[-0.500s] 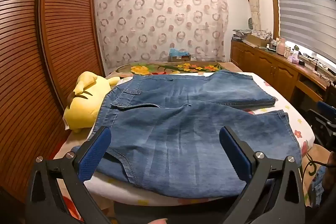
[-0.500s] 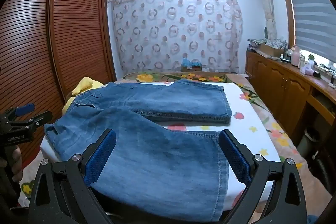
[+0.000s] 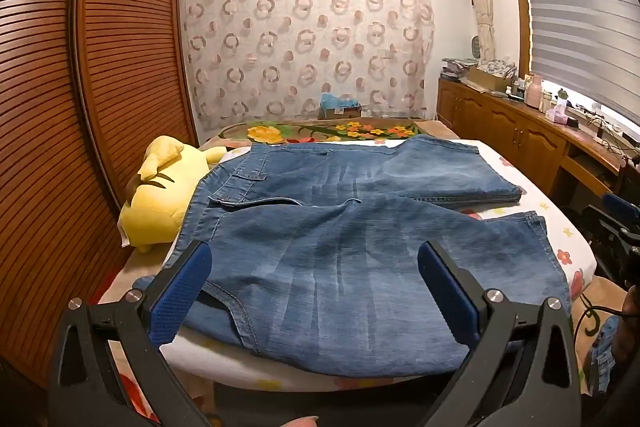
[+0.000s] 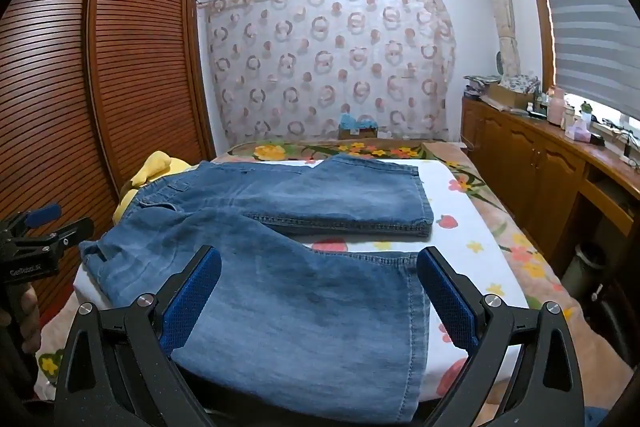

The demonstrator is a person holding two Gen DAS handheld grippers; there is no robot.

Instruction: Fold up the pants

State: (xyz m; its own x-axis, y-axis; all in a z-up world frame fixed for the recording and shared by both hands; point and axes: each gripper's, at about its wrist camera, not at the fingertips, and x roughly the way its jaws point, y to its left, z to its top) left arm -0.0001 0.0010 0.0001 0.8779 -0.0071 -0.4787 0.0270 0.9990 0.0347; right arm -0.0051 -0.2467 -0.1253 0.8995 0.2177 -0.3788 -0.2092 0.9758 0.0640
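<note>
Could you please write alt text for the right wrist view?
Blue denim pants lie spread flat on a floral-sheeted bed, legs apart, with the open right gripper above the near leg. A yellow plush toy sits behind the waistband.

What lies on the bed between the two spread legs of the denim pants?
Only bare flower-and-strawberry sheet shows between the far leg and the near leg of the pants; the right wrist view shows it best.
</note>
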